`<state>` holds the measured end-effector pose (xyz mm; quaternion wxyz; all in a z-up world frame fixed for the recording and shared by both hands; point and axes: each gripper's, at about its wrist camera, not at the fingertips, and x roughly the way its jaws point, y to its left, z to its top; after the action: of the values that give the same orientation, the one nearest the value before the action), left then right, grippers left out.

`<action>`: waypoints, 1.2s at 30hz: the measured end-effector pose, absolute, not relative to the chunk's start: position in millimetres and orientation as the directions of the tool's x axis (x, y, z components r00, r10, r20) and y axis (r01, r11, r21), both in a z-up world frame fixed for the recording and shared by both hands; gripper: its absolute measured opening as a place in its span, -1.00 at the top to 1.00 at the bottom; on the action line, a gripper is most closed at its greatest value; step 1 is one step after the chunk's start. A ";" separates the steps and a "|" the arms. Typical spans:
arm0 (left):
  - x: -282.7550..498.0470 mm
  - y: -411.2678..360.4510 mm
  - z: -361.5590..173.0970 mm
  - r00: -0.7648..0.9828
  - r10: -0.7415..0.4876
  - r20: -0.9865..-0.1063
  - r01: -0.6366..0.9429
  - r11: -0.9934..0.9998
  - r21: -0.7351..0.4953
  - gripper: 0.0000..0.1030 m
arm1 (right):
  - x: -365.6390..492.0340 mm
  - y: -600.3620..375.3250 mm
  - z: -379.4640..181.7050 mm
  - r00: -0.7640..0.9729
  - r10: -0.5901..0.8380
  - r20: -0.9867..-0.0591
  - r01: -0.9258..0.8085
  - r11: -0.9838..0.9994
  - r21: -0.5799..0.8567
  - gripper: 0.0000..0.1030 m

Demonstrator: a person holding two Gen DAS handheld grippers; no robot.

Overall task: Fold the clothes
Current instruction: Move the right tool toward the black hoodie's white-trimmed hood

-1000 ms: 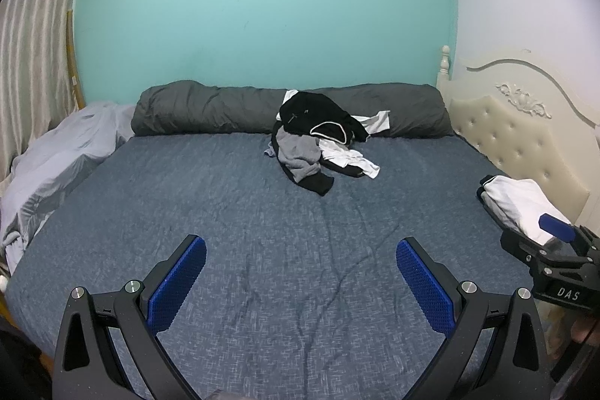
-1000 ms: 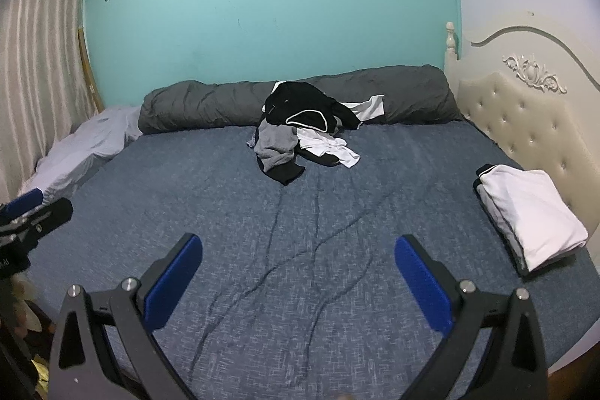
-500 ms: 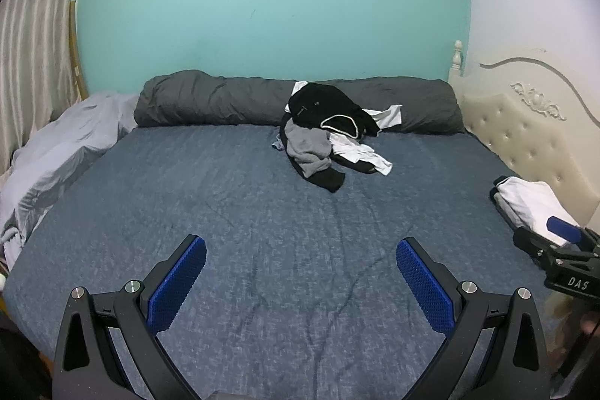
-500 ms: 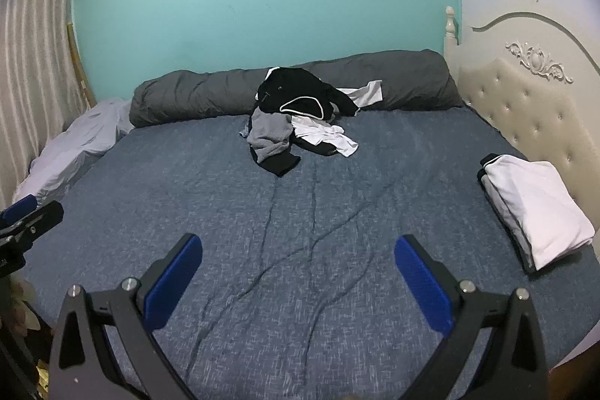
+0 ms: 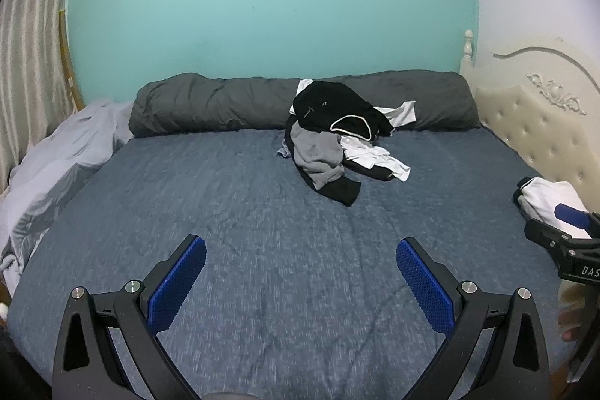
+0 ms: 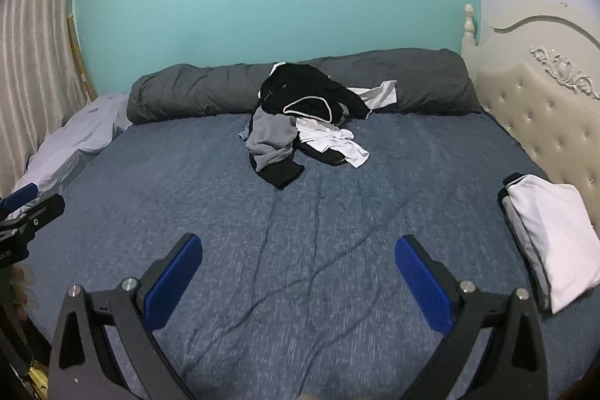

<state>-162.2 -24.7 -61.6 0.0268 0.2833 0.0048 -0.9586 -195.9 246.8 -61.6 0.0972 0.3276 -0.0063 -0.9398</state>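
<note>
Both tools hang over the near part of the bed (image 6: 300,250), well short of the clothes pile (image 6: 300,122). The left tool (image 5: 300,272) has its blue pads wide apart and holds nothing; the right tool (image 6: 298,268) is likewise spread and empty. The pile lies at the far side of the bed, leaning on the grey bolster (image 5: 210,104): a black garment on top, a grey one and a white one under it, all tangled.

The step in hand looks like a reach for the next garment. It would go best to take one piece only, by an edge that sticks out of the pile toward the near side, and draw it onto the bare sheet in front of the pile.

Right of the pile, by the cream headboard (image 6: 543,122), sits a folded white garment (image 6: 551,235). Nothing stands between the tools and the pile
</note>
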 end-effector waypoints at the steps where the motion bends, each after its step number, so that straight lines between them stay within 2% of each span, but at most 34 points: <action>1: -167.5 -25.2 -64.3 -0.837 -0.045 -0.545 0.052 -0.999 0.003 -1.00 | -203.5 246.5 -64.7 -0.765 -0.188 -0.616 0.181 -0.981 0.074 -0.99; 11: -258.5 -19.6 -109.0 -0.814 -0.018 -0.581 0.023 -1.000 -0.001 -1.00 | -289.0 243.6 -113.8 -0.753 -0.152 -0.640 0.176 -0.984 0.026 -0.99; 22: -425.5 -7.4 -167.8 -0.793 0.053 -0.608 -0.029 -0.998 -0.049 -1.00 | -439.4 248.7 -175.6 -0.765 -0.151 -0.626 0.201 -0.980 -0.009 -0.99; 28: -478.1 -16.6 -170.5 -0.770 0.055 -0.636 -0.002 -0.996 -0.084 -1.00 | -497.5 252.3 -188.8 -0.746 -0.150 -0.649 0.176 -0.984 0.025 -1.00; 36: -523.3 -37.0 -164.2 -0.749 0.016 -0.662 0.043 -0.996 -0.072 -1.00 | -569.1 246.1 -192.9 -0.710 -0.183 -0.680 0.170 -0.982 0.086 -1.00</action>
<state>-523.3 -37.0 -164.2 0.0071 0.3542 0.0414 -0.9342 -569.1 246.1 -192.9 0.0954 0.3688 -0.0085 -0.9246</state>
